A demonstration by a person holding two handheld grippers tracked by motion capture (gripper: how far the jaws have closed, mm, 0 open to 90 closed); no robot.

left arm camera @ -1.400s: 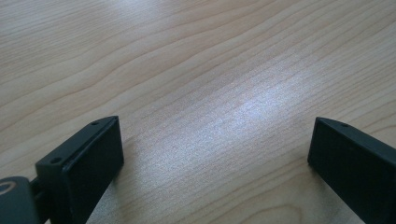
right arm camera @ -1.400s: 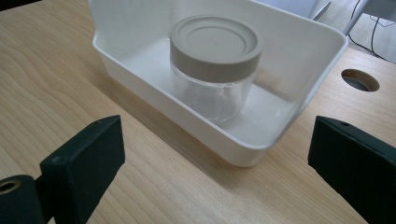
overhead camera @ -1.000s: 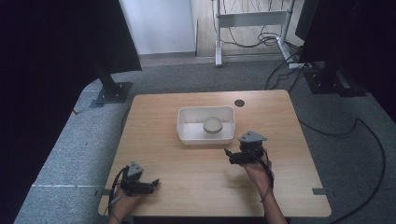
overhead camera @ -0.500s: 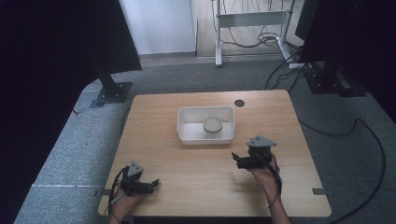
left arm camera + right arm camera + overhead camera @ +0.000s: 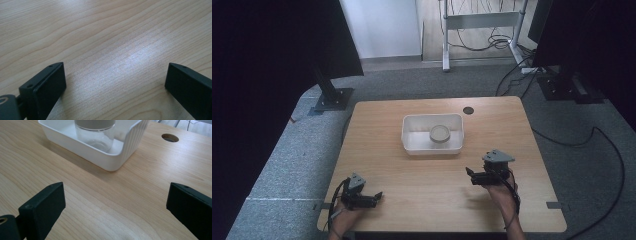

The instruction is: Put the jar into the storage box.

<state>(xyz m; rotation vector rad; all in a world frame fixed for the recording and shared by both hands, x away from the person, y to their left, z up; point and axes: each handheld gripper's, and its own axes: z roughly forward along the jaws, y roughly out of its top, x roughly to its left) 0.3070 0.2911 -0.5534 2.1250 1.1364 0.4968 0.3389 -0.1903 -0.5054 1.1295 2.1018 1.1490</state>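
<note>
Since 1 s ago the right gripper (image 5: 482, 176) has pulled back from the white tray (image 5: 408, 141), down toward the person's edge of the table (image 5: 377, 165). Left gripper (image 5: 362, 198) hasn't moved, it sits low at the near left corner.

Right hand (image 5: 501, 192) holds its gripper just above the wood, pointing left & a bit toward the tray. Its 2 black jaws stand wide apart w/ nothing between them. In the right gripper view the tray is a little way ahead, not touching. Left gripper's jaws are wide apart too, nothing held, just bare wood under them in the left gripper view.

A clear jar w/ a grey lid (image 5: 95, 131) stands upright inside the tray, near its right end. Tray sits mid table, toward the far side.

Table is light wood w/ a round cable hole (image 5: 468, 110) at the far right. Grey carpet (image 5: 287, 170) around it, dark stands (image 5: 329, 95) on both sides, cables on the floor.
</note>
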